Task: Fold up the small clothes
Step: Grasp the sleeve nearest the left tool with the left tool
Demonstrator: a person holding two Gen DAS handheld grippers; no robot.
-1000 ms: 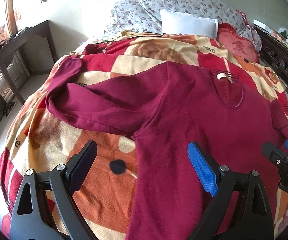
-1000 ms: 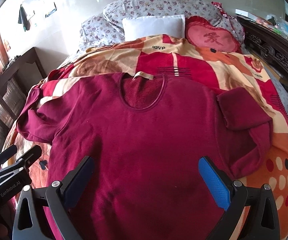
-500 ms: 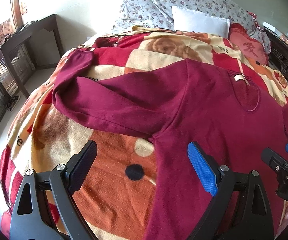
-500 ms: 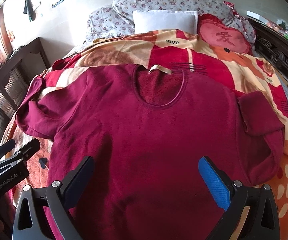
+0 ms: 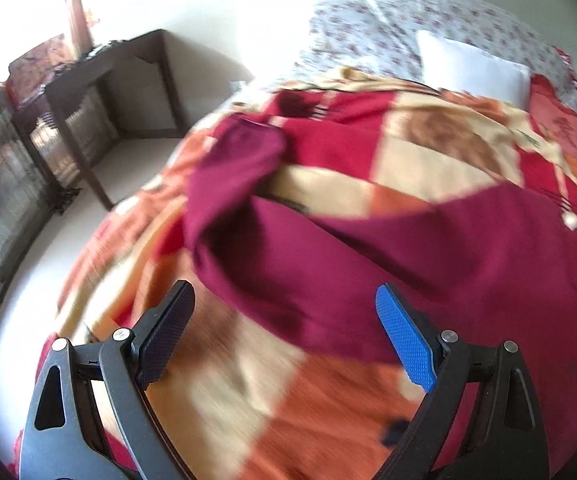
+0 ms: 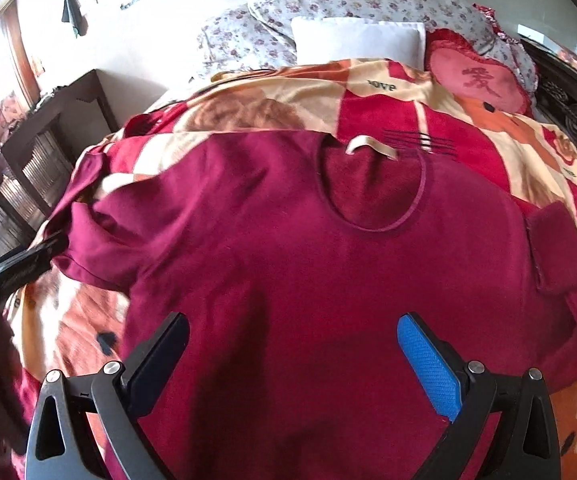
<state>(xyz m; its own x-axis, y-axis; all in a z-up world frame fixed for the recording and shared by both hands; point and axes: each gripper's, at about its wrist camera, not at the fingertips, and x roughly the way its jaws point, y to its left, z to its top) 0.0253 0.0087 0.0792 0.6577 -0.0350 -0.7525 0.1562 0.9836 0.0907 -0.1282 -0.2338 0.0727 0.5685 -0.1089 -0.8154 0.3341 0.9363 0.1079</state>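
Maroon sweater (image 6: 308, 264) lies flat on blanket (image 6: 468, 120); left gripper (image 5: 284, 336) and right gripper (image 6: 292, 360) gape wide, empty.

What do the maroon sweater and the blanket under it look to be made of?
Maroon sweater: soft matte knit, probably fleece-lined, judging by the fuzzy inside showing at the neckline. Blanket: plush, likely polyester fleece, with a napped printed surface and faint sheen.

My right gripper (image 6: 292, 364) hangs with its jaws spread wide above the maroon sweater (image 6: 328, 272), below its neckline; my left gripper (image 6: 20, 260) touches the sweater's left sleeve.
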